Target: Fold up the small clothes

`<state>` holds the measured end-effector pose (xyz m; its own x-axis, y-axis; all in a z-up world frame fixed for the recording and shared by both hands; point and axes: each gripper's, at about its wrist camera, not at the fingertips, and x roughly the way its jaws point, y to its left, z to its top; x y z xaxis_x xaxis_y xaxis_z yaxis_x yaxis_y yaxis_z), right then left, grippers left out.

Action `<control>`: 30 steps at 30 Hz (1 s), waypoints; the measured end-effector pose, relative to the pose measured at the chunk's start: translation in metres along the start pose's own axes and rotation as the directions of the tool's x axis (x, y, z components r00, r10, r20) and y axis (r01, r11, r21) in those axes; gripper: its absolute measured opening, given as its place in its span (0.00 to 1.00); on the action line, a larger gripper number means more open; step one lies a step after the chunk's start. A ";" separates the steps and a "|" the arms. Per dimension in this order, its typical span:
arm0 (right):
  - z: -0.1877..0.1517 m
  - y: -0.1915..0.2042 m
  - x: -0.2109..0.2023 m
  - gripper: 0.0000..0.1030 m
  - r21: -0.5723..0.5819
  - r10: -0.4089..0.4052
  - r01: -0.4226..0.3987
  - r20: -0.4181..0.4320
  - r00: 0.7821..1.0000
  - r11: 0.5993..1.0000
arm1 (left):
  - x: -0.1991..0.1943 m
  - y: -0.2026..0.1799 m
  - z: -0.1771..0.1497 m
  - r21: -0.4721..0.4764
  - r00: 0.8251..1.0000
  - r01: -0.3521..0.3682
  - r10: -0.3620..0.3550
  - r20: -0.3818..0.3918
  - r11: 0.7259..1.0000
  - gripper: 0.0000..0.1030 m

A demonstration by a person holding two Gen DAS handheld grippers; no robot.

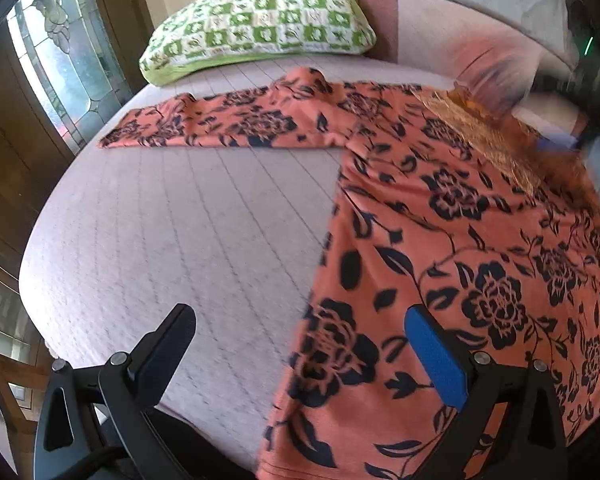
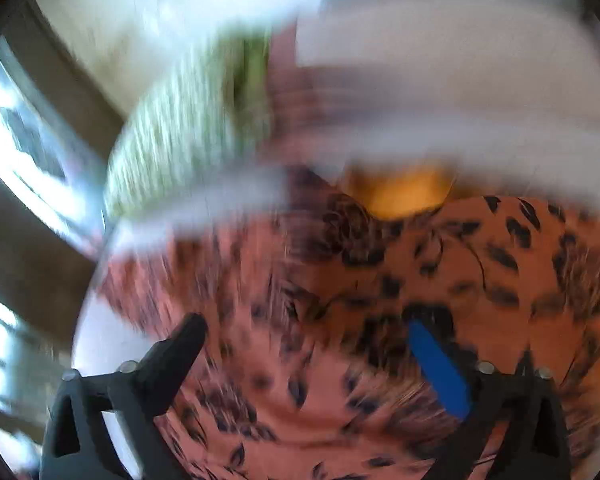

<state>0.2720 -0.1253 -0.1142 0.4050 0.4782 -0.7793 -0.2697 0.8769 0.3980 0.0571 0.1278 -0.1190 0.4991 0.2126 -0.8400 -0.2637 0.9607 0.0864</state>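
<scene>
I see the bed (image 1: 188,220), under a pale quilted cover, filling most of my left wrist view. On it lies the orange top (image 1: 452,240) with its dark flower print, spread flat on the right part of the bed, one sleeve (image 1: 220,124) stretched out flat toward the left and well apart from the body's lower hem. Behind the sleeve, at the head of the bed, rests a green and white checked pillow (image 1: 260,24), near the sleeve but not touching it. My left tool (image 1: 300,354) hovers over the near edge of the top with its fingers spread wide, the blue pad over the fabric and the black one over bare cover, nothing between them. My right wrist view is badly smeared, yet I can make out the right tool (image 2: 306,354) spread wide above the same top (image 2: 440,264), pinching nothing.
</scene>
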 end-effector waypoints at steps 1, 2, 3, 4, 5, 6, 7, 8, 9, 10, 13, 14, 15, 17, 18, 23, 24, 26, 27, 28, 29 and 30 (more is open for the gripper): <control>-0.010 -0.001 0.010 0.99 -0.002 -0.005 0.005 -0.033 0.999 1.000 | -0.001 0.003 0.004 0.001 1.000 0.001 -0.001 0.013 1.000 1.00; -0.023 -0.008 0.011 0.99 0.011 -0.016 0.016 -0.030 0.999 1.000 | -0.001 0.004 0.008 0.005 1.000 0.003 -0.003 0.025 1.000 1.00; -0.031 -0.018 0.003 1.00 0.028 -0.020 0.020 -0.001 1.000 0.999 | 0.000 0.005 0.014 0.010 0.999 0.006 -0.007 0.038 1.000 1.00; -0.037 -0.030 -0.009 1.00 0.051 -0.019 0.018 0.032 0.999 0.999 | 0.004 0.003 0.022 0.020 0.999 0.014 -0.015 0.050 1.000 1.00; -0.034 -0.042 -0.024 1.00 0.077 -0.021 0.015 0.066 0.998 0.997 | 0.007 -0.001 0.031 0.028 0.998 0.024 -0.025 0.059 0.999 1.00; -0.034 -0.056 -0.040 1.00 0.095 -0.036 0.027 0.097 0.995 0.995 | 0.012 -0.006 0.041 0.039 0.996 0.046 -0.048 0.070 0.998 1.00; -0.027 -0.068 -0.053 1.00 0.108 -0.067 0.054 0.125 0.990 0.993 | 0.017 -0.016 0.058 0.054 0.991 0.100 -0.105 0.085 0.993 1.00; -0.027 -0.087 -0.069 1.00 0.134 -0.107 0.087 0.152 0.983 0.987 | 0.020 -0.021 0.068 0.061 0.986 0.133 -0.139 0.090 0.989 1.00; -0.026 -0.096 -0.080 1.00 0.159 -0.129 0.103 0.165 0.978 0.982 | 0.026 -0.029 0.084 0.060 0.978 0.183 -0.188 0.090 0.981 1.00; -0.024 -0.114 -0.090 1.00 0.200 -0.154 0.119 0.170 0.973 0.972 | 0.037 -0.038 0.104 0.043 0.969 0.229 -0.232 0.085 0.972 1.00; -0.027 -0.149 -0.105 1.00 0.318 -0.180 0.117 0.175 0.968 0.941 | 0.067 -0.061 0.144 0.026 0.961 0.270 -0.271 0.060 0.963 0.90; -0.033 -0.157 -0.109 1.00 0.338 -0.179 0.111 0.176 0.968 0.935 | 0.076 -0.070 0.154 0.031 0.963 0.262 -0.263 0.053 0.965 0.78; -0.035 -0.157 -0.108 1.00 0.343 -0.182 0.113 0.176 0.967 0.932 | 0.087 -0.078 0.164 0.041 0.964 0.262 -0.264 0.040 0.964 0.72; -0.039 -0.160 -0.108 1.00 0.335 -0.182 0.114 0.181 0.966 0.935 | 0.118 -0.092 0.177 0.046 0.965 0.263 -0.262 -0.027 0.964 0.58; -0.042 -0.161 -0.110 1.00 0.317 -0.191 0.126 0.182 0.965 0.940 | 0.136 -0.098 0.179 0.041 0.968 0.243 -0.239 -0.082 0.969 0.31; -0.035 -0.170 -0.114 1.00 0.300 -0.324 0.255 0.211 0.922 0.919 | 0.148 -0.109 0.175 0.064 0.975 0.207 -0.201 -0.096 0.976 0.11; -0.027 -0.177 -0.115 1.00 0.314 -0.354 0.279 0.214 0.910 0.907 | 0.147 -0.112 0.173 0.081 0.977 0.198 -0.190 -0.092 0.977 0.11; -0.011 -0.200 -0.112 0.99 0.348 -0.346 0.260 0.210 0.914 0.901 | 0.148 -0.114 0.170 0.092 0.979 0.195 -0.187 -0.086 0.977 0.12; -0.001 -0.215 -0.109 0.99 0.373 -0.328 0.237 0.202 0.923 0.897 | 0.149 -0.116 0.171 0.091 0.979 0.195 -0.188 -0.081 0.977 0.12; 0.006 -0.228 -0.106 0.98 0.396 -0.312 0.217 0.192 0.931 0.892 | 0.149 -0.117 0.173 0.090 0.979 0.194 -0.187 -0.077 0.977 0.12; 0.014 -0.243 -0.100 0.94 0.424 -0.287 0.192 0.174 0.942 0.885 | 0.149 -0.119 0.173 0.091 0.980 0.193 -0.187 -0.074 0.977 0.12; 0.023 -0.257 -0.094 0.89 0.459 -0.250 0.155 0.152 0.956 0.875 | 0.146 -0.118 0.168 0.091 0.980 0.193 -0.187 -0.070 0.977 0.12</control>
<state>0.3231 -0.3946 -0.1324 0.5878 0.2459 -0.7707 0.2279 0.8638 0.4493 0.2996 0.0756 -0.1621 0.4804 0.0156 -0.8769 -0.0856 0.9959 -0.0291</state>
